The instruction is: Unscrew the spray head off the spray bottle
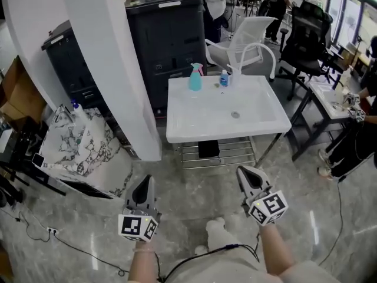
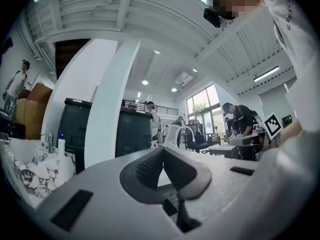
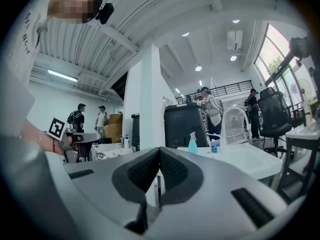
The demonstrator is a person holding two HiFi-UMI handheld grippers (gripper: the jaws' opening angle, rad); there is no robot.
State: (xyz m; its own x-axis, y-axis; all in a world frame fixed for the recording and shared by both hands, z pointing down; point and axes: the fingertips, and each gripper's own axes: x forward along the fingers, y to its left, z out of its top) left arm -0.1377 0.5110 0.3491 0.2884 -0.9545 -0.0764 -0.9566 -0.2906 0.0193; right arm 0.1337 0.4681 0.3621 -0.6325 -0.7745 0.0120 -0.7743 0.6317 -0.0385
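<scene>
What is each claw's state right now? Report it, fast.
Left claw: closed, holding nothing.
Right claw: closed, holding nothing.

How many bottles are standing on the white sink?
2. A teal spray bottle stands at the back edge of the sink, and a small blue bottle stands just right of it. None looks hidden.

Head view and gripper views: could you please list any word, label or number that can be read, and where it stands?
No text can be read.
Spray bottle and small bottle: labels too small.
Cubes on left tongs and right tongs: square marker patterns only, no letters.
Sleeve: print too blurred.
</scene>
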